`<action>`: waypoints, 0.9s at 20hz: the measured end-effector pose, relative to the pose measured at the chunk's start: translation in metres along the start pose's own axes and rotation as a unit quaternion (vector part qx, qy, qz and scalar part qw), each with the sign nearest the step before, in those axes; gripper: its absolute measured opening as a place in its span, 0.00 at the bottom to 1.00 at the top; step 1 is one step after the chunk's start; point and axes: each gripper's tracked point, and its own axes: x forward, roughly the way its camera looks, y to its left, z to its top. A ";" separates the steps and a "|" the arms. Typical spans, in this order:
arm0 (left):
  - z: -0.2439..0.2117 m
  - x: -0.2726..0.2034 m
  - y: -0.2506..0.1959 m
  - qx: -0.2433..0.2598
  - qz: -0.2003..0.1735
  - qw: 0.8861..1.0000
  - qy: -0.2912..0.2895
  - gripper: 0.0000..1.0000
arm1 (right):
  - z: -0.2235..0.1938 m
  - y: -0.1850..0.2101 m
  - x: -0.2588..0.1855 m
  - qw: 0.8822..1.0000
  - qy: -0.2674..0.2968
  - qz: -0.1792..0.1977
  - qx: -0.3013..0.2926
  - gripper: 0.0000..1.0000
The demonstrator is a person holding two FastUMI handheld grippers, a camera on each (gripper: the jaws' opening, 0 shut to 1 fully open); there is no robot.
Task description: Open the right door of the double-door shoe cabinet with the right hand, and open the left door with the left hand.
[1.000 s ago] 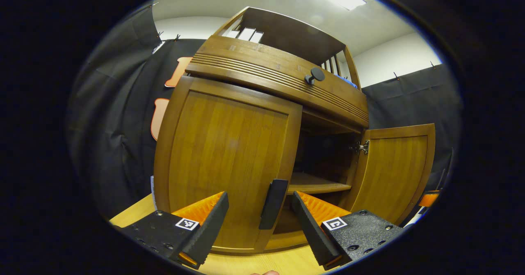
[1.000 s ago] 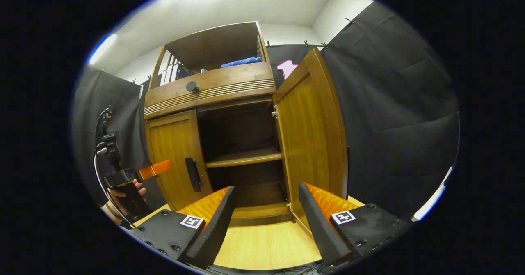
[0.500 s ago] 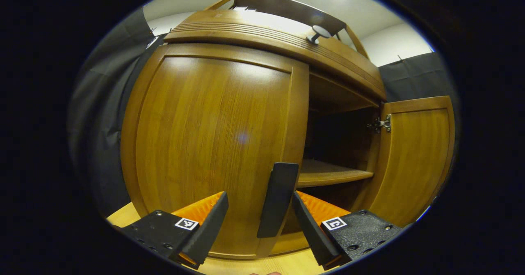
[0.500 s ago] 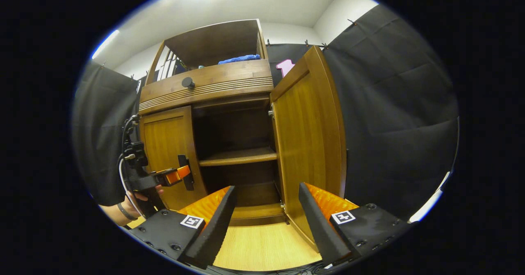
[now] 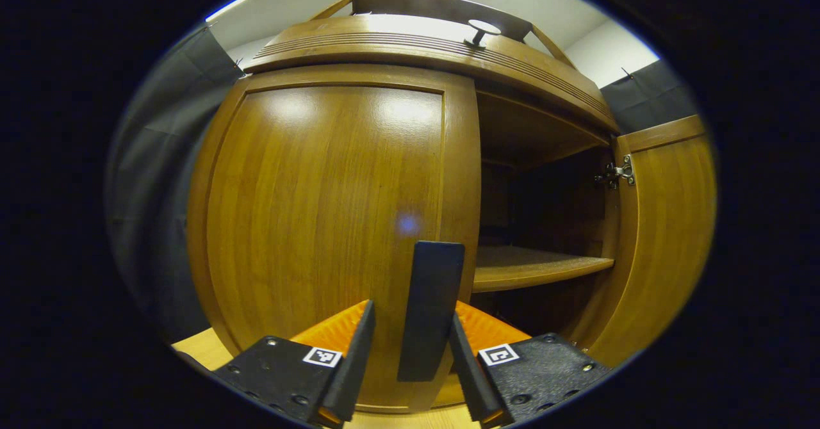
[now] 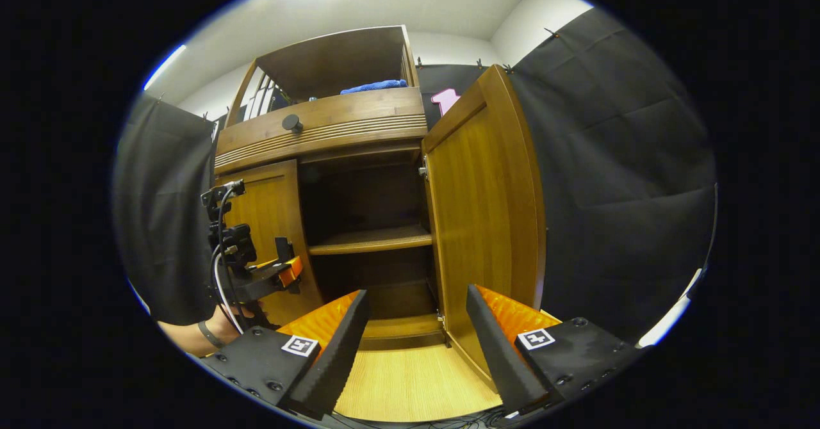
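Note:
The wooden shoe cabinet's left door (image 5: 320,211) stands shut, its black upright handle (image 5: 430,288) close in front of the left gripper view. My left gripper (image 5: 410,326) straddles that handle, open but narrowed. One finger lies against the handle's right edge, while a gap shows on the other side. The right door (image 6: 487,211) is swung wide open. My right gripper (image 6: 416,314) hangs open and holds nothing, low in front of the open compartment and apart from the door. In the right gripper view the left gripper (image 6: 285,269) sits at the handle (image 6: 282,250), held by a hand (image 6: 218,326).
Inside the cabinet is a wooden shelf (image 6: 371,240). A drawer with a round black knob (image 6: 293,122) runs above the doors, and a blue cloth (image 6: 375,86) lies on top. A light wooden floor board (image 6: 410,378) spreads in front. Black cloth walls stand on both sides.
My left gripper has moved in onto the left door's handle and its fingers have narrowed around it. The right gripper has barely moved, and the right door stays open.

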 end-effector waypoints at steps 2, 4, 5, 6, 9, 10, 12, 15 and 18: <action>-0.001 0.000 -0.006 -0.014 -0.021 1.000 0.004 0.43 | -0.003 0.002 -0.001 1.000 0.003 0.003 0.001 0.98; -0.001 0.001 -0.008 -0.014 -0.033 0.999 0.003 0.29 | -0.004 0.002 -0.003 1.000 0.003 0.005 0.002 0.98; -0.001 0.001 -0.009 -0.008 -0.038 0.999 0.006 0.27 | -0.003 0.003 -0.002 1.000 0.003 0.005 0.002 0.98; -0.001 0.002 -0.008 -0.001 -0.039 0.999 0.007 0.25 | -0.004 0.002 -0.002 1.000 0.003 0.005 0.003 0.98; 0.000 -0.003 -0.010 0.013 -0.036 0.999 0.026 0.25 | -0.005 0.005 -0.003 1.000 0.002 0.007 0.006 0.98; 0.001 -0.007 -0.010 0.024 -0.040 0.998 0.035 0.25 | -0.003 0.006 -0.005 1.000 0.001 0.009 0.005 0.98; 0.000 -0.024 -0.012 0.019 -0.052 0.997 0.046 0.24 | -0.002 0.008 -0.005 1.000 0.001 0.010 0.002 0.98; 0.003 -0.047 -0.008 0.015 -0.065 0.996 0.058 0.25 | -0.003 0.010 -0.009 1.000 0.002 0.014 -0.003 0.98; 0.007 -0.076 -0.002 0.024 -0.068 0.995 0.066 0.25 | 0.001 0.017 -0.011 1.000 -0.001 0.019 -0.004 0.98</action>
